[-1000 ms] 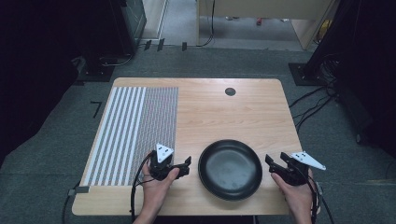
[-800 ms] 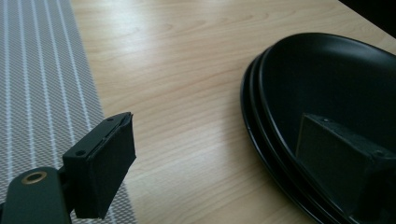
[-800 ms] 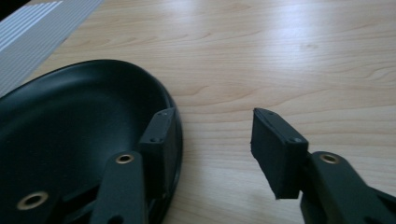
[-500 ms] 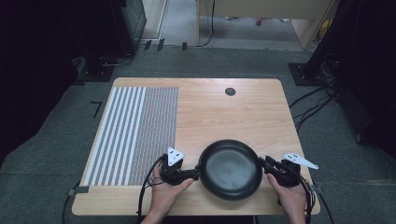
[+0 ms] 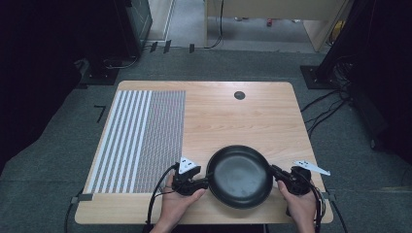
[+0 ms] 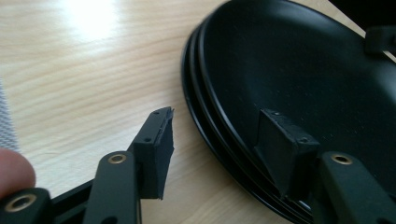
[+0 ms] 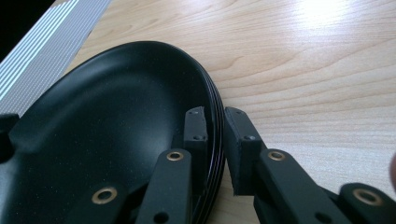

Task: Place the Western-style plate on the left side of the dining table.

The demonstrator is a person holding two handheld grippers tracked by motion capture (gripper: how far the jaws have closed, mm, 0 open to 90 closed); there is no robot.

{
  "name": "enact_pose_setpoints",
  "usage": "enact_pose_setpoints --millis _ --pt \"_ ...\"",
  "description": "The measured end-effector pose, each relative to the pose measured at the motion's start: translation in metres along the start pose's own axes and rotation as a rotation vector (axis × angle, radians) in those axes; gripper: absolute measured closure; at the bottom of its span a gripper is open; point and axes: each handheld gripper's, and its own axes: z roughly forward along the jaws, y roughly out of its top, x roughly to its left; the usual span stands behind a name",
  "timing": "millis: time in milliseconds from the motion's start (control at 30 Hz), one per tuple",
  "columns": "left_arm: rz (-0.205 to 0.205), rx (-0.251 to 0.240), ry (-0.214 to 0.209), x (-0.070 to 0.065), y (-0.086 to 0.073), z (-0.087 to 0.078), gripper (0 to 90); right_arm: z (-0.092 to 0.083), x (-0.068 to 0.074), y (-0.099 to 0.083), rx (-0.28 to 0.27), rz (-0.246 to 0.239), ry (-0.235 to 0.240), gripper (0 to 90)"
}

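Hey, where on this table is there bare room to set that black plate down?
Bare wood lies beyond the black plate, between the striped mat and the table's right edge, up to the round hole. The near edge is crowded: left gripper and right gripper flank the plate.

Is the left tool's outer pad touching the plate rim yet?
Apart. The left gripper view shows bare wood between the outer pad and the plate rim; the jaws have just been closing around it.

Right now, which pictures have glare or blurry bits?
Left gripper view: white glare on the table, a blurred fingertip at the lower left edge. Right gripper view: glare on the wood at top right, black dish sharp. High view: even light, dark surroundings, dish faintly shiny.
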Motion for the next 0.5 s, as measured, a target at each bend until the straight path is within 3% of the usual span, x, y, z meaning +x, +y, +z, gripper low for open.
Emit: enact_pose_setpoints --millis 67,200,500 --pt "-0.008 0.011 -0.034 -0.0003 -0.001 0.0018 51.1 -0.0004 0.0002 -0.0009 -0.003 0.019 0.007 84.2" --pt "-0.001 0.019 -0.061 -0.0025 -0.0018 0.0029 57.3 0.0004 0.0005 -0.0026 -0.021 0.021 0.007 84.6" --pt "-0.003 0.011 -0.053 -0.0026 -0.0017 0.0016 61.5 0.0024 0.0033 -0.0042 -0.033 0.021 0.003 84.9"
